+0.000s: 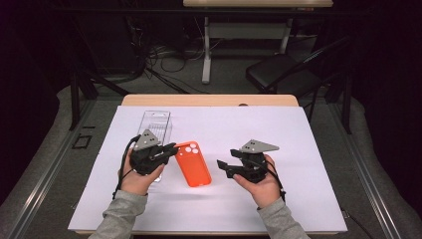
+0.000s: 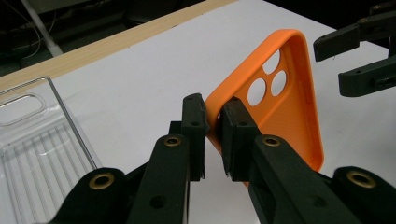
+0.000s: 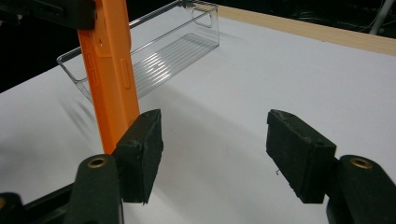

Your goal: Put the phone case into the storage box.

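Two hand-held grippers work over the counter (image 1: 298, 199), which carries a white sheet. We note one other item: a clear plastic tray (image 1: 155, 124), lying flat at the far left of the sheet, just behind the left hand-held gripper (image 1: 171, 148). It holds nothing we can see. Beyond the counter's far edge stand a black chair (image 1: 278, 72) and a second table (image 1: 249, 25), both well apart from the work.

We see the orange phone case (image 1: 193, 163) near the centre of the sheet, between the two tools. The left hand-held gripper has its jaws closed on the case's rim at the camera-hole end; in the left gripper view the case (image 2: 275, 107) stands tilted up from the sheet, open side showing.

The right hand-held gripper (image 1: 222, 167) has its jaws spread wide and holds nothing. In the right gripper view the case (image 3: 109, 79) stands beside its left jaw; we cannot tell whether they touch. Both forearms enter from the near edge, each hand wrapped around its tool's body, with jaws pointed inward toward the case.
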